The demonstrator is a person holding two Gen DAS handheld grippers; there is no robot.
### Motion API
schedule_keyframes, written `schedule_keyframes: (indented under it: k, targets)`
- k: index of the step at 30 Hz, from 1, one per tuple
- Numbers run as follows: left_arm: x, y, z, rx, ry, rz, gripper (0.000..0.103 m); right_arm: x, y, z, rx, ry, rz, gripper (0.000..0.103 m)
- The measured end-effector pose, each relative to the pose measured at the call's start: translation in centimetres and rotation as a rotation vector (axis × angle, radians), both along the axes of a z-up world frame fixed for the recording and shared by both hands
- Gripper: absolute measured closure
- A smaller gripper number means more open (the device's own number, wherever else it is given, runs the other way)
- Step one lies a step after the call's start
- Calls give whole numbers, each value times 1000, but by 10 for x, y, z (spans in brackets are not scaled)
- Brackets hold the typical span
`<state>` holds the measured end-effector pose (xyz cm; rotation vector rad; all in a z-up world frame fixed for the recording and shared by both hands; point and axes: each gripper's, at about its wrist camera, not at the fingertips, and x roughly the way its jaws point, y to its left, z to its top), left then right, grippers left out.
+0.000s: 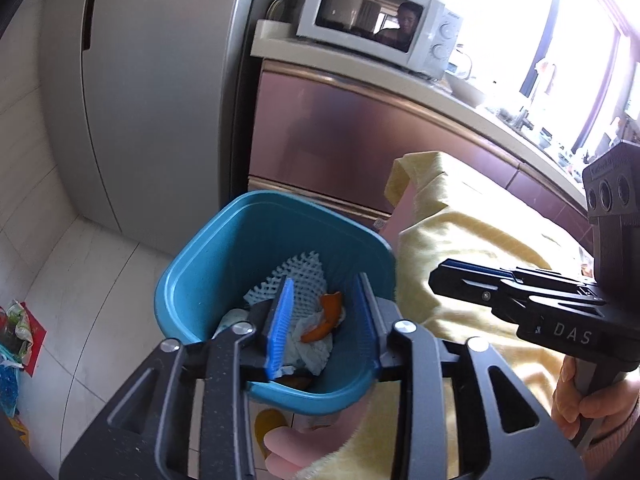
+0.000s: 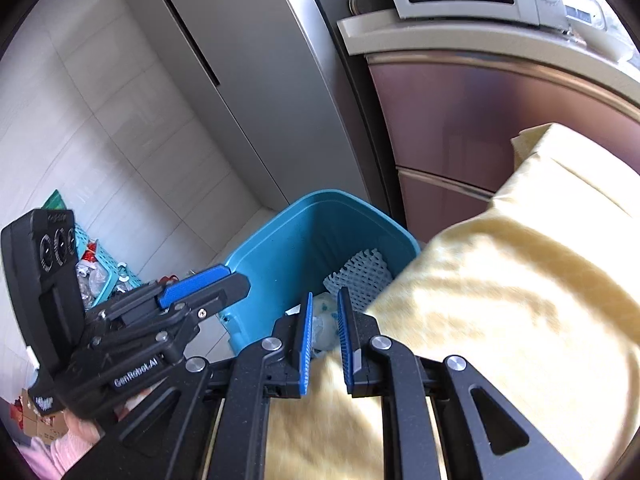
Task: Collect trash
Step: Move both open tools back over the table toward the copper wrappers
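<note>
A teal trash bin (image 1: 208,264) stands on the floor beside a table with a yellow cloth (image 1: 472,240). In it lie white foam netting (image 1: 300,276), crumpled tissue (image 1: 312,344) and orange peel (image 1: 324,320). My left gripper (image 1: 324,320) is open and empty, its blue pads right over the bin's mouth. My right gripper (image 2: 324,320) is open and empty at the cloth's edge, beside the bin (image 2: 304,236). Each gripper shows in the other's view: the right one (image 1: 520,300) over the cloth, the left one (image 2: 192,292) left of the bin.
A grey fridge (image 1: 152,100) stands behind the bin, with pink cabinets (image 1: 340,132) and a white microwave (image 1: 376,28) on the counter. Bags and a teal basket (image 2: 96,268) of clutter sit on the tiled floor at left.
</note>
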<state>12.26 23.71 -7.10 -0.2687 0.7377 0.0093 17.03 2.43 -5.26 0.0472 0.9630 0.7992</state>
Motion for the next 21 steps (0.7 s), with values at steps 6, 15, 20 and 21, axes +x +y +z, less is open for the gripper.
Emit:
schedule_keyframes:
  k: [6, 15, 20, 21]
  targets:
    - [-12, -35, 22, 2, -76, -97, 55, -25, -54, 25, 29, -74, -61, 83]
    - [-19, -116, 40, -18, -118, -305, 45, -60, -169, 48, 27, -157, -293, 72]
    - [-17, -169, 41, -6, -105, -412, 45, -77, -238, 48, -35, -192, -474, 62]
    - [-15, -180, 40, 0, -102, -428, 45, -78, -250, 46, -44, -189, -509, 62]
